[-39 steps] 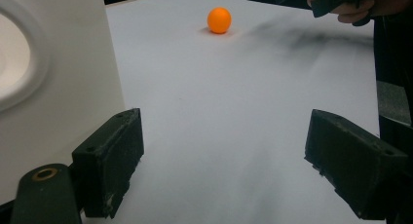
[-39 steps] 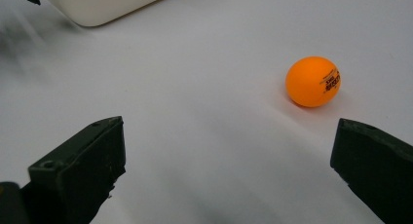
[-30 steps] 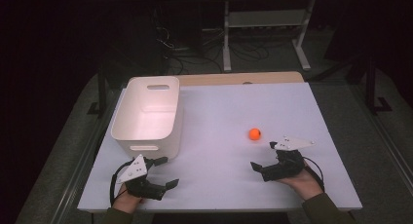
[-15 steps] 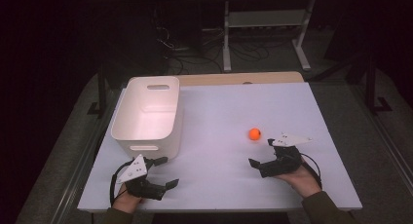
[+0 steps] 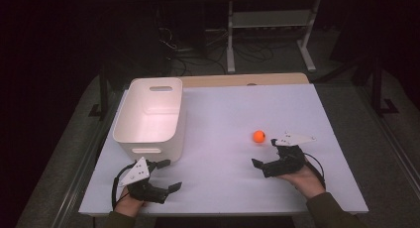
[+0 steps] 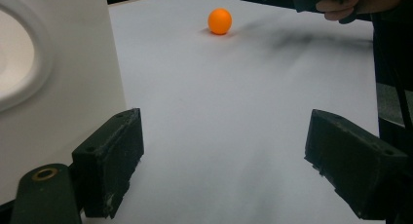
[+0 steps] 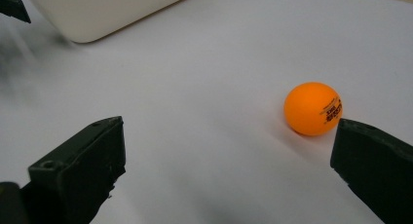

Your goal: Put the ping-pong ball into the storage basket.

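I see the broad white table top [image 5: 223, 114] under both hands. At its left sits the white rectangular plastic bin [image 5: 151, 116] with slotted handles, upright and mouth up. My left gripper [image 5: 166, 174] rests on the table at the near left, just in front of the bin's near wall; in the left gripper view that wall stands right beside its left jaw, and the jaws are spread wide with bare table between them. My right gripper [image 5: 265, 152] sits at the near right, jaws likewise wide apart and holding nothing. The small orange ping-pong ball [image 5: 259, 136] lies on the table just beyond the right gripper; in the right gripper view the ball [image 7: 313, 108] sits just ahead of the right-hand jaw's tip, not between the jaws.
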A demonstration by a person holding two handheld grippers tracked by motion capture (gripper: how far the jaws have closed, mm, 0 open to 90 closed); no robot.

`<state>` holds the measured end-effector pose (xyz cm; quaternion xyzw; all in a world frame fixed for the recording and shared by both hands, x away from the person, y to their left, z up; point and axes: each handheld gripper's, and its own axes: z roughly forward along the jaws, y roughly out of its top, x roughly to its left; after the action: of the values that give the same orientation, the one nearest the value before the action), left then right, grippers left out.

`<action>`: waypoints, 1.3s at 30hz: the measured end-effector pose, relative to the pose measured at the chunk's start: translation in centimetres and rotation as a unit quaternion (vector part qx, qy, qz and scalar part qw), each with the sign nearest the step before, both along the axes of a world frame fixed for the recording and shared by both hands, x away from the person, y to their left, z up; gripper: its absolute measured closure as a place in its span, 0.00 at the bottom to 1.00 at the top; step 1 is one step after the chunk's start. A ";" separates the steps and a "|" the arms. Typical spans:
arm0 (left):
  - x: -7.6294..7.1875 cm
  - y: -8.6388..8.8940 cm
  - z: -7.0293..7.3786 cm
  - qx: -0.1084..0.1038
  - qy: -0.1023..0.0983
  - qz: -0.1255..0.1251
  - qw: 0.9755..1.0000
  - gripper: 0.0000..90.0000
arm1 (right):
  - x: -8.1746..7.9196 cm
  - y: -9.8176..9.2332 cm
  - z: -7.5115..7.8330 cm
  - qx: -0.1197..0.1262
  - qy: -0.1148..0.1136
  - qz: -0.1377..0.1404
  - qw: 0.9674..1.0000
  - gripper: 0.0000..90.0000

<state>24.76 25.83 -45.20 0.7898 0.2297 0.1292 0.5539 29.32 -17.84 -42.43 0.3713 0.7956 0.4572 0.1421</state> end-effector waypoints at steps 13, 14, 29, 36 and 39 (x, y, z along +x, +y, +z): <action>0.0 0.0 0.0 0.001 0.001 0.000 1.000 0.16 | 0.7 0.3 0.1 -0.002 -0.002 0.002 1.000 0.00; 0.0 0.0 0.0 0.001 0.001 0.000 1.000 0.16 | 0.7 0.4 0.1 -0.001 -0.001 0.001 1.000 0.00; 0.0 0.0 0.0 0.001 0.002 0.000 1.000 0.16 | 1.6 0.8 0.2 -0.004 0.000 0.001 1.000 0.00; 0.1 0.0 0.0 0.001 0.001 0.000 1.000 0.16 | 2.2 1.0 0.2 -0.007 0.000 0.001 1.000 0.00; 0.1 0.0 0.0 0.000 0.002 -0.001 1.000 0.16 | 2.5 1.2 0.3 -0.008 -0.002 0.000 1.000 0.00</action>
<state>24.82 25.88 -45.19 0.7902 0.2299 0.1275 0.5536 31.81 -16.68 -42.11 0.3690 0.7987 0.4521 0.1468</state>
